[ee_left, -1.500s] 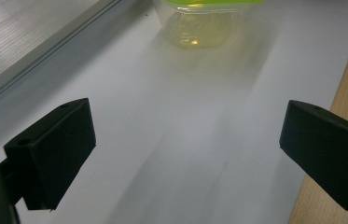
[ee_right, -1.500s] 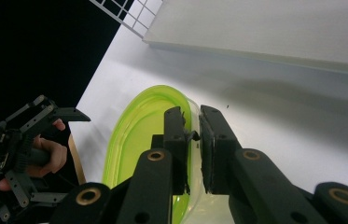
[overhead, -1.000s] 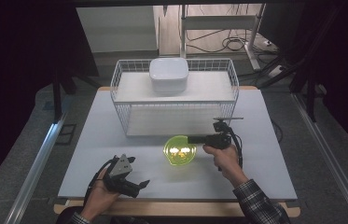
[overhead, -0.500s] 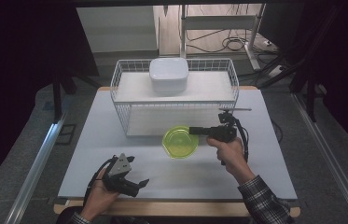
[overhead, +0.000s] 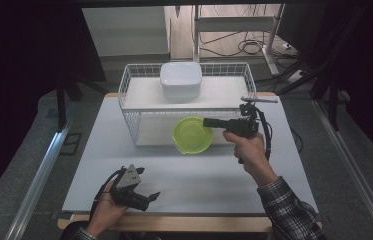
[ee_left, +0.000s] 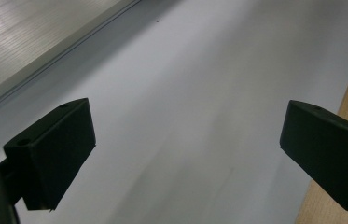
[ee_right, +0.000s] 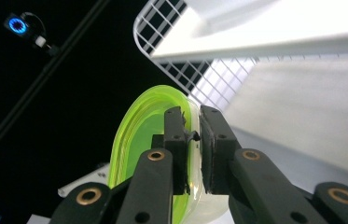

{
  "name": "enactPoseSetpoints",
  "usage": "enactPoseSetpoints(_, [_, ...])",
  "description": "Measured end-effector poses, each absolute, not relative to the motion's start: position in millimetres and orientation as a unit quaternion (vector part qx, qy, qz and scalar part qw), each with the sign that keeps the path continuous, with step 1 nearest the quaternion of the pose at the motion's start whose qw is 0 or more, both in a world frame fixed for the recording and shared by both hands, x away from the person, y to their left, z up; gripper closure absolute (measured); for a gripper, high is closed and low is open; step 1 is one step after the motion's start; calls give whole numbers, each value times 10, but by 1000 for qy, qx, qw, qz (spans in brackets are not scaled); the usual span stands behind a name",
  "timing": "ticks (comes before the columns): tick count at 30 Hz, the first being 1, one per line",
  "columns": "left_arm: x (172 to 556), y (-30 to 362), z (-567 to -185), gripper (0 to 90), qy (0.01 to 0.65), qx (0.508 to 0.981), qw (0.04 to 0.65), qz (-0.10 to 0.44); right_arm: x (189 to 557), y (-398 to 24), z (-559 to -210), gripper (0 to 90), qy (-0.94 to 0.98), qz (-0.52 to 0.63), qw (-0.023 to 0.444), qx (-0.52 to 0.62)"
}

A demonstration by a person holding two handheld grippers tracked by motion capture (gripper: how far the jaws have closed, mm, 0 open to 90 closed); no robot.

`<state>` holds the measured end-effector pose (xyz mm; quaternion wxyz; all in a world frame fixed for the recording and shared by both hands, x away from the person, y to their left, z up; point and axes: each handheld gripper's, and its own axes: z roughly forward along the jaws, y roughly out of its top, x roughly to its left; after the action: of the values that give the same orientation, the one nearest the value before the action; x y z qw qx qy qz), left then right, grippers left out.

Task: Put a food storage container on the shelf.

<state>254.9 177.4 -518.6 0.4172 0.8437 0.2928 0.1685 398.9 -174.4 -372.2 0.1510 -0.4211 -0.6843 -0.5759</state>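
Pinching the green bowl [ee_right: 139, 140] rim between closed jaws, the right gripper [overhead: 209, 122] holds it by the wire rack [overhead: 129, 107]; left gripper [ee_left: 185, 154] jaws gape empty.

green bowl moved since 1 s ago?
Yes. The green bowl, clamped in the right gripper, has gone up and away from the person, toward the wire rack.

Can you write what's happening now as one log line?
right gripper: shut on green bowl rim, lifted before wire rack | left gripper: open, above table
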Motion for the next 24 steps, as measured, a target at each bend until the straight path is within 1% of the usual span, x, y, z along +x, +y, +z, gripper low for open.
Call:
enactPoseSetpoints(5, [2558,1779,-5187,31,293,844,416,168,4058,-1709,-3455,819,-676,-593,138,-415])
enactPoseSetpoints(11, [2561,1775,-5186,31,293,843,419,167,4171,-1611,-3123,819,-672,-605,113,-411])
enactPoseSetpoints(20, [2567,1776,-5184,32,292,844,419,164,4441,-1495,-2772,819,-650,-623,80,-427])
enactPoseSetpoints(24, [2568,1774,-5184,32,291,845,419,164,4576,-1419,-2675,819,-639,-630,65,-437])
